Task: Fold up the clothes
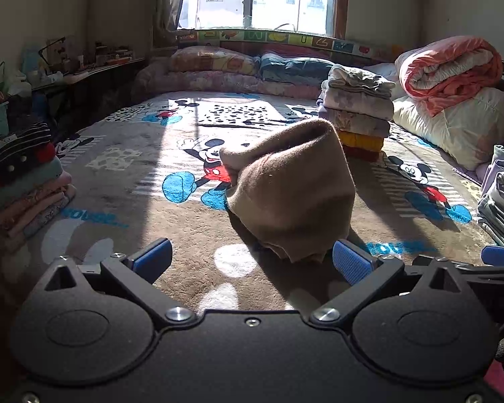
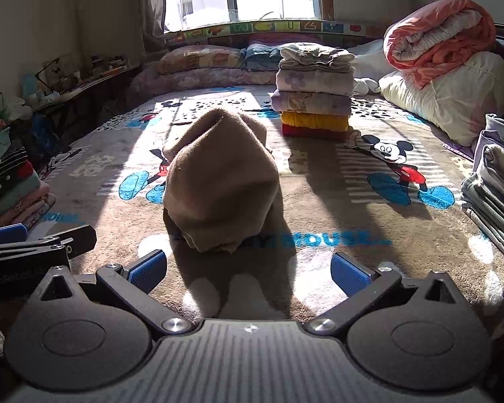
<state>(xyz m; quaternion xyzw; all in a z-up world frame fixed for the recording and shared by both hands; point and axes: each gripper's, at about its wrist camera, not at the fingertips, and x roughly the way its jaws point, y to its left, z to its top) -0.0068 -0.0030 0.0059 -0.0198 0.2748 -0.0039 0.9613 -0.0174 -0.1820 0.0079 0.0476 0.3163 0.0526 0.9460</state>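
Both grippers hang empty near the front edge of the bed: left gripper (image 1: 252,262) w/ jaws wide apart, right gripper (image 2: 248,270) likewise wide apart, nothing between the pads of either. The task's thing, a brown garment (image 1: 287,188), sits in a crumpled, half-standing heap on the cartoon-mouse blanket (image 1: 124,181), roughly mid-bed, nearer the front edge than the window end; it reads as not yet folded, no flat layers or squared edges, just a humped bundle w/ a loose hem toward the grippers. Judging by what's around, a good part of the job looks done: a tidy folded stack (image 1: 358,110) (white/lilac on top, yellow & red at bottom) stands beyond the garment toward the far right, another folded pile (image 1: 23,181) at the left edge, and grey folded pieces (image 1: 502,208) at the right edge. So prob. this brown piece is what's left; whether more unfolded clothes wait out of view can't be told. Rolled quilts (image 1: 450,70) sit at the far right corner, pillows along the window end. Nothing blocks the garment; open blanket around it gives room to spread it flat, stacks well apart from it. Hard sun/shadow bands may hide its edges.
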